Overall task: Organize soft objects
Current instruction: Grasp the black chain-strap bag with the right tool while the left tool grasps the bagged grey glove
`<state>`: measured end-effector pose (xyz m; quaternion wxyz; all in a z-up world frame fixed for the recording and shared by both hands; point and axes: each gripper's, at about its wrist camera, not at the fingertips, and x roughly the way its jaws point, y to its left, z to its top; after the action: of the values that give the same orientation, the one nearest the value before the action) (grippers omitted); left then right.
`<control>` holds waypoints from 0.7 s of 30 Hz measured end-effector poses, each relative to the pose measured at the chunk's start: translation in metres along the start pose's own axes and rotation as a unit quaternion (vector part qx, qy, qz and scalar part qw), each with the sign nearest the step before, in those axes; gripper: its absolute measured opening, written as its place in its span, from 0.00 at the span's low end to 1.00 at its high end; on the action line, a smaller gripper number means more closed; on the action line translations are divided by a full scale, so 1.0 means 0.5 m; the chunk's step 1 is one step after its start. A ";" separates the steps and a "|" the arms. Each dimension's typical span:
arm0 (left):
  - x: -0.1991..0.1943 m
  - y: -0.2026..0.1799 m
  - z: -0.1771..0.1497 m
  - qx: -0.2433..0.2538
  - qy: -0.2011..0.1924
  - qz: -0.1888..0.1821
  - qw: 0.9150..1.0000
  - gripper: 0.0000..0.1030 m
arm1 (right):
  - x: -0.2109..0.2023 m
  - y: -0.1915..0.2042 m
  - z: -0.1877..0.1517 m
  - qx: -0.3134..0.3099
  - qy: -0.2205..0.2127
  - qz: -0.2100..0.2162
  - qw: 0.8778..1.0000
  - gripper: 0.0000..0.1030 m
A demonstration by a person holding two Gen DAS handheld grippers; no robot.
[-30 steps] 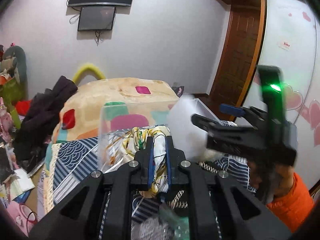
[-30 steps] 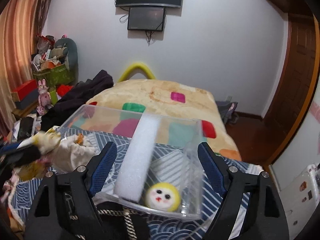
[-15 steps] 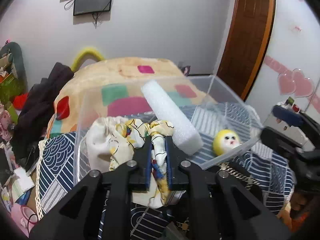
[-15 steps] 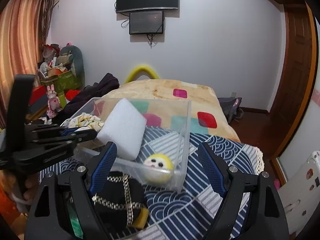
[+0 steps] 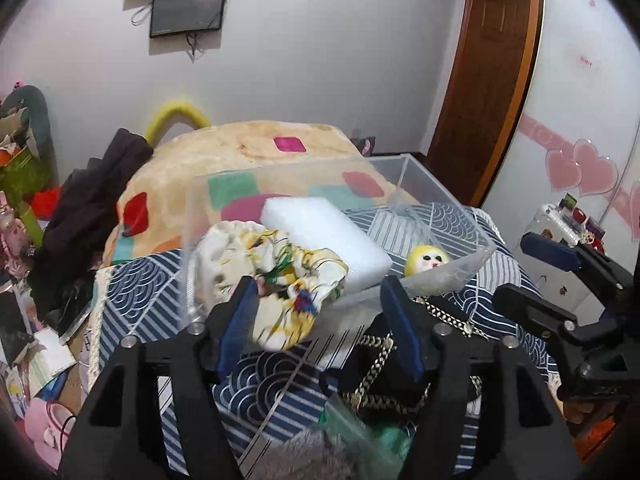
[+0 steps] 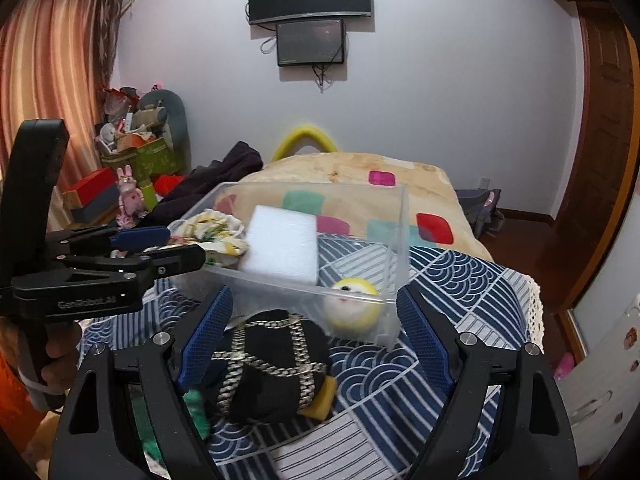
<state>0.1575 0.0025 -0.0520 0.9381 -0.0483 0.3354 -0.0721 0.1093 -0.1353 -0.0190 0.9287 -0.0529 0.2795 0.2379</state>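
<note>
A clear plastic box (image 5: 460,268) (image 6: 400,240) stands on the blue patterned cloth. In it lie a white foam block (image 5: 324,240) (image 6: 282,244), a yellow doll-face ball (image 5: 426,262) (image 6: 352,308) and a floral cloth (image 5: 276,276) (image 6: 212,232) that hangs over the near rim. My left gripper (image 5: 320,332) (image 6: 156,248) is open, its jaws on either side of the cloth. My right gripper (image 6: 312,340) (image 5: 536,276) is open and empty, above a black bag with a gold chain (image 6: 276,364) (image 5: 380,372) in front of the box.
A quilted bed (image 6: 352,176) lies behind the box, dark clothes (image 5: 88,208) heaped on its left. Toys and boxes (image 6: 132,160) crowd the far left corner. A wooden door (image 5: 488,80) is on the right. Green and yellow soft items (image 6: 192,404) lie by the bag.
My left gripper has opened and let go of the floral cloth, which now rests in the box over its rim. My right gripper has drawn back and lowered over the black bag.
</note>
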 end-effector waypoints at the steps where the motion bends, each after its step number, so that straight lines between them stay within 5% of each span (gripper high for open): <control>1: -0.015 0.003 -0.004 -0.002 -0.006 0.003 1.000 0.68 | -0.002 0.005 -0.003 -0.001 -0.001 0.002 1.000 0.81; 5: -0.051 0.019 -0.019 -0.007 -0.018 0.010 1.000 0.79 | 0.002 0.030 -0.013 -0.010 0.005 0.015 1.000 0.81; 17: -0.066 0.095 -0.131 -0.058 0.016 0.032 0.998 0.81 | 0.074 0.089 -0.066 -0.021 0.061 0.014 0.998 0.81; 19: -0.061 0.097 -0.146 -0.063 0.025 0.029 0.997 0.81 | 0.081 0.096 -0.071 -0.025 0.066 0.005 0.998 0.80; 21: -0.057 0.096 -0.159 -0.070 0.031 0.025 0.997 0.81 | 0.083 0.097 -0.075 -0.022 0.069 0.007 0.997 0.68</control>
<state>0.0901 0.0514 -0.1023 0.9232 -0.1027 0.3694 -0.0264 0.0984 -0.0841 -0.0712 0.9041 -0.0873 0.3383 0.2461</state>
